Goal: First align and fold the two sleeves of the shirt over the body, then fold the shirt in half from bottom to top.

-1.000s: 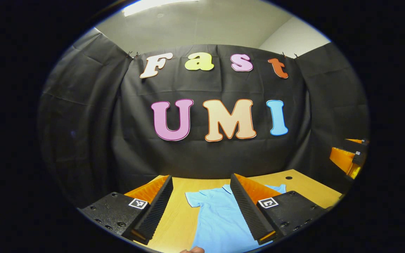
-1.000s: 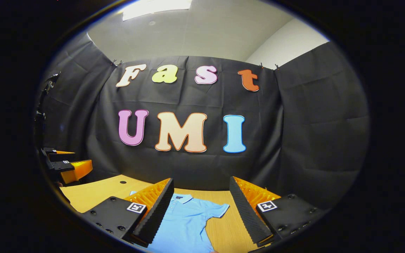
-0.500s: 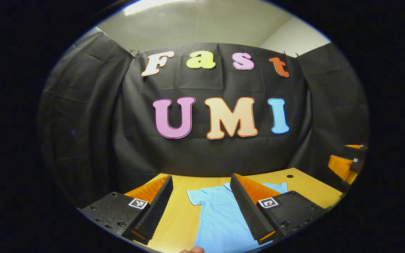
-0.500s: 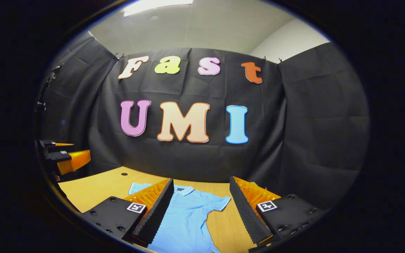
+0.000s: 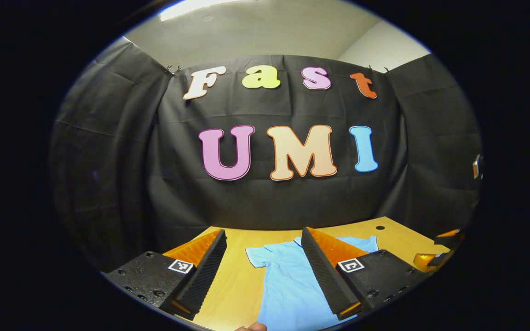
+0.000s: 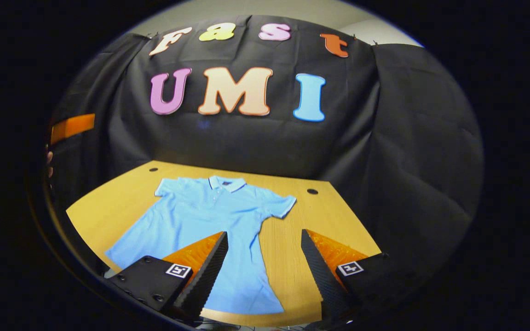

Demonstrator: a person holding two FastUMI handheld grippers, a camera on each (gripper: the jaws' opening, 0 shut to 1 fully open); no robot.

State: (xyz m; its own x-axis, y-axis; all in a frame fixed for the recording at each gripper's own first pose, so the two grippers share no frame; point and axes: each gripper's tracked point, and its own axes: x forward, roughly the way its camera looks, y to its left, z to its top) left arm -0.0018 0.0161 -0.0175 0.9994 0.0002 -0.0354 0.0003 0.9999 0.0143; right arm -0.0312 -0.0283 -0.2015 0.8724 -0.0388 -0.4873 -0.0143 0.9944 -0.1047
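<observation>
- Light blue short-sleeved polo shirt (image 6: 210,220), spread flat and face up on the wooden desk (image 6: 320,216).
- Collar (image 6: 226,183) toward the back wall, hem toward the near edge.
- Both sleeves out to the sides, unfolded; right sleeve (image 6: 279,205) angled outward, cuff trimmed white.
- Body smooth, slightly flared toward the hem.

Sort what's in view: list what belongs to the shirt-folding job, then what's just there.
Belongs to the job:
- light blue polo shirt, spread flat, sleeves not yet folded
- left gripper, jaws open above the shirt
- right gripper, jaws open above the shirt's lower part

Just there:
- wooden table under the shirt
- cable holes in the table
</observation>
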